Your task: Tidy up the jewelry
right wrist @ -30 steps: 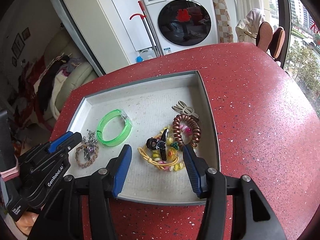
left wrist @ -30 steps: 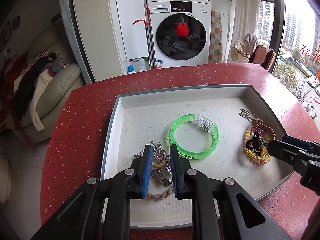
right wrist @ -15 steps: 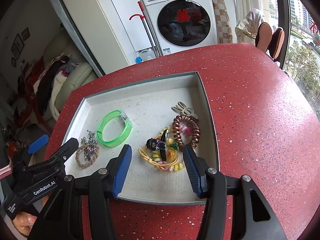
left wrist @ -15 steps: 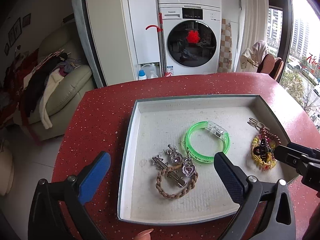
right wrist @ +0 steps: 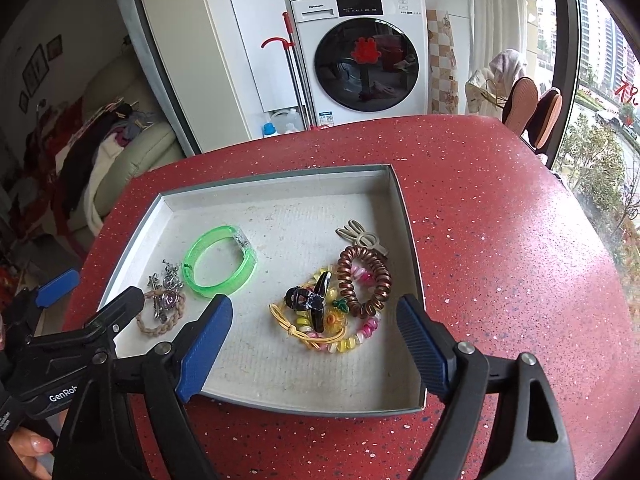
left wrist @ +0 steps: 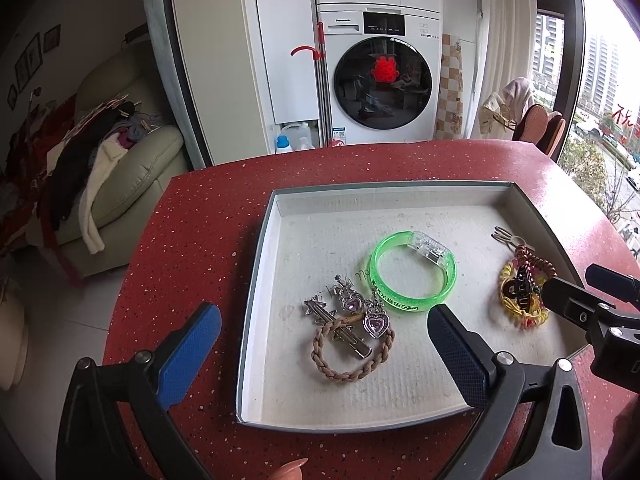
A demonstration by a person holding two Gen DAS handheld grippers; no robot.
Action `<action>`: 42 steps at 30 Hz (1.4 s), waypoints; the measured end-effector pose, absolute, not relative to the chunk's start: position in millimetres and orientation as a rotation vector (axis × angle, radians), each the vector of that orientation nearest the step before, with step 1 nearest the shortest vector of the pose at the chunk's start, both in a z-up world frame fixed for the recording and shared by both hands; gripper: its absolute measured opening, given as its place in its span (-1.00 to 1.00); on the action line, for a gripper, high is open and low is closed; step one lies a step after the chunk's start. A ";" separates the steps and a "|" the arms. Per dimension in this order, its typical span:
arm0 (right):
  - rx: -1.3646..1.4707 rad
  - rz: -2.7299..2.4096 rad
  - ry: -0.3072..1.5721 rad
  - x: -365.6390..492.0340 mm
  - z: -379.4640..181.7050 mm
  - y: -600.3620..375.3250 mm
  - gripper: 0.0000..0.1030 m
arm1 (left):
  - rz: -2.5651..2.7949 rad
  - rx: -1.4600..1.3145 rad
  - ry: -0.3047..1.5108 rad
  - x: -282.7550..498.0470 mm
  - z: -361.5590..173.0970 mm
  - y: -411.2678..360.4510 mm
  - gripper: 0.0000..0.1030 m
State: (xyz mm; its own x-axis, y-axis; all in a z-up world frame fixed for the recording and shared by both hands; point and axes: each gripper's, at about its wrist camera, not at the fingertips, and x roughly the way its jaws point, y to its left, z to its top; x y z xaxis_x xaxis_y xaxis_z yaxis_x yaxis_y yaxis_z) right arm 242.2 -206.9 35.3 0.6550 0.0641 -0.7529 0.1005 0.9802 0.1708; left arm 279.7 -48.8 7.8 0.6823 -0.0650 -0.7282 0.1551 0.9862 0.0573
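The left gripper (left wrist: 324, 350) is wide open and holds nothing; its blue pads stand on both sides of the near left part of the tray (left wrist: 256, 280). The right gripper (right wrist: 314, 346) is open too and empty, above the near edge of the tray.

The shallow grey tray sits on the red speckled surface (left wrist: 192, 240). In its near left part lies a braided beige hair tie (left wrist: 348, 364), and on it rest a silver hair clip (left wrist: 340, 330) and two silver heart pendants with purple stones (left wrist: 362, 312). Just beside them, more to the middle, lies the green translucent bracelet (left wrist: 412, 270). Near the right wall of the tray there is a pile: a brown spiral hair tie (right wrist: 362, 282), a black clip (right wrist: 310, 300), a yellow cord and coloured beads (right wrist: 332, 338). A silver clip (right wrist: 360, 236) lies just behind this pile
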 end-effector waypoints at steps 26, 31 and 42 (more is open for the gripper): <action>0.123 -0.063 0.765 223.5 41.7 -196.5 0.76 | -0.104 0.099 0.790 263.1 10.9 -37.0 1.00; 0.105 -0.072 0.762 212.8 43.3 -194.4 0.77 | -0.094 0.103 0.766 249.6 13.2 -34.5 1.00; 0.102 -0.080 0.749 180.4 46.5 -183.6 0.77 | -0.079 0.081 0.748 212.5 10.9 -27.5 1.00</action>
State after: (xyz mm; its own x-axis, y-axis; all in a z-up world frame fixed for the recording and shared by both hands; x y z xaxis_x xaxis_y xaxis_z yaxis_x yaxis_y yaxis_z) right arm 180.4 -183.6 46.5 0.7298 -0.0358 -0.6827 0.1085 0.9920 0.0639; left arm 212.5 -27.5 10.9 0.7306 -0.0428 -0.6815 0.1003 0.9939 0.0450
